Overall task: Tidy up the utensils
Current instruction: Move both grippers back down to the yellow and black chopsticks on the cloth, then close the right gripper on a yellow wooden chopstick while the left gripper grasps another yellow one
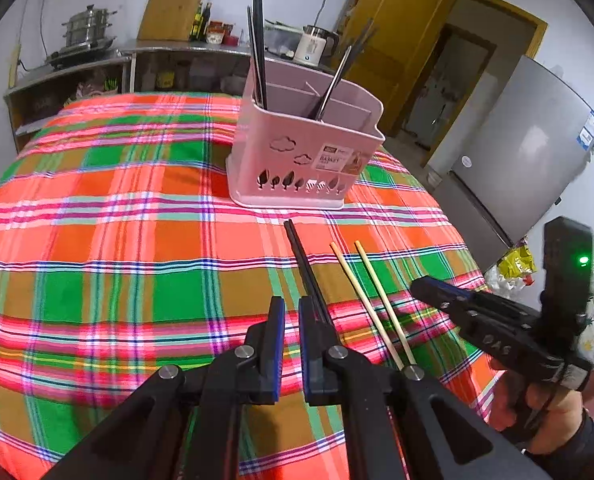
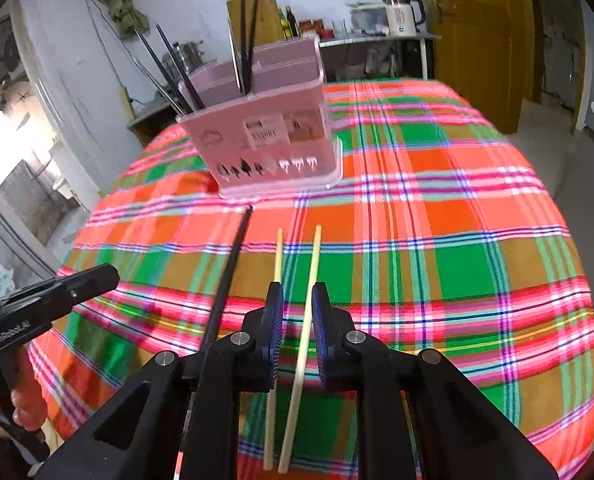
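Observation:
A pink utensil basket (image 1: 305, 152) (image 2: 265, 136) stands on the plaid tablecloth and holds several dark chopsticks and metal utensils. In front of it lie a black chopstick pair (image 1: 303, 260) (image 2: 229, 276) and two light wooden chopsticks (image 1: 371, 300) (image 2: 309, 300). My left gripper (image 1: 292, 308) is open a little, just left of the black pair, which runs along its right finger. My right gripper (image 2: 297, 296) is open above the wooden chopsticks, with one stick between its fingers and the other under the left finger. It also shows in the left wrist view (image 1: 421, 284).
The table (image 1: 117, 240) has a bright plaid cloth. Behind stand a steel shelf with pots (image 1: 85, 36) and a kettle (image 1: 313, 44). A grey fridge (image 1: 529, 140) and a yellow door (image 1: 401, 28) are on the right. The left gripper shows at the left of the right wrist view (image 2: 97, 280).

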A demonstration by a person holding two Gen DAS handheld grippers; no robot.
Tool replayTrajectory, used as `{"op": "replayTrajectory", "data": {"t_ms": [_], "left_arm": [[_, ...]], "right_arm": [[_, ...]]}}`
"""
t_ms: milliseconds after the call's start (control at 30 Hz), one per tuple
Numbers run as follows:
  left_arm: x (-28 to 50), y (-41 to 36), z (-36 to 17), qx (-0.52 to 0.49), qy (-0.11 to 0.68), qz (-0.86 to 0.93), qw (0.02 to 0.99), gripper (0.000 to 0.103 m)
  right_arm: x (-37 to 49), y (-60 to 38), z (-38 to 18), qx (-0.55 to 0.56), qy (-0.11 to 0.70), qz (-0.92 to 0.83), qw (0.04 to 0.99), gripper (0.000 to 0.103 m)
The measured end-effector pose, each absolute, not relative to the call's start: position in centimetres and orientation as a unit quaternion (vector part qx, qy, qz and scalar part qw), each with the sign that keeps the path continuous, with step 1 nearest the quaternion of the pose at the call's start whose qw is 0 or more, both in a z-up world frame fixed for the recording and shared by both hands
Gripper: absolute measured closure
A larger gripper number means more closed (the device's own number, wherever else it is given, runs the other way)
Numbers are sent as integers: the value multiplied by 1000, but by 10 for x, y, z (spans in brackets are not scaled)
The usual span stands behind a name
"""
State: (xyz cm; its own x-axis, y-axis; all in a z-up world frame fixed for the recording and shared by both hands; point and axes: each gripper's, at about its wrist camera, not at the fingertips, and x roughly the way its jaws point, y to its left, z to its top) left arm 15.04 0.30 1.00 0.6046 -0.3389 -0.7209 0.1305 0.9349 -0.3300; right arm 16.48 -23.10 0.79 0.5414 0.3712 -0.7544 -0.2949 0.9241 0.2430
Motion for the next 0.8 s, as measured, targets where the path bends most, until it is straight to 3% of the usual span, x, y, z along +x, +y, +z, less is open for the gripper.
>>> {"op": "replayTrajectory", "data": {"t_ms": [267,333,400,767,800], "left_arm": [[174,-10,5,-135,442,-150,874,97],[180,-16,2,-136,448,-154,870,97],[187,-24,-1,-140,457,-161,864,97],[225,-77,-29,-131,502,-163,839,97],[228,-79,-31,-129,504,-159,839,93]], "right_arm": [[189,-220,-23,24,481,193,855,88],[190,-221,-26,20,482,190,855,96],[190,-226,-27,21,482,188,856,97],[169,-300,-22,60,484,126,864,98],[167,-306,-21,66,484,120,864,98]]}}
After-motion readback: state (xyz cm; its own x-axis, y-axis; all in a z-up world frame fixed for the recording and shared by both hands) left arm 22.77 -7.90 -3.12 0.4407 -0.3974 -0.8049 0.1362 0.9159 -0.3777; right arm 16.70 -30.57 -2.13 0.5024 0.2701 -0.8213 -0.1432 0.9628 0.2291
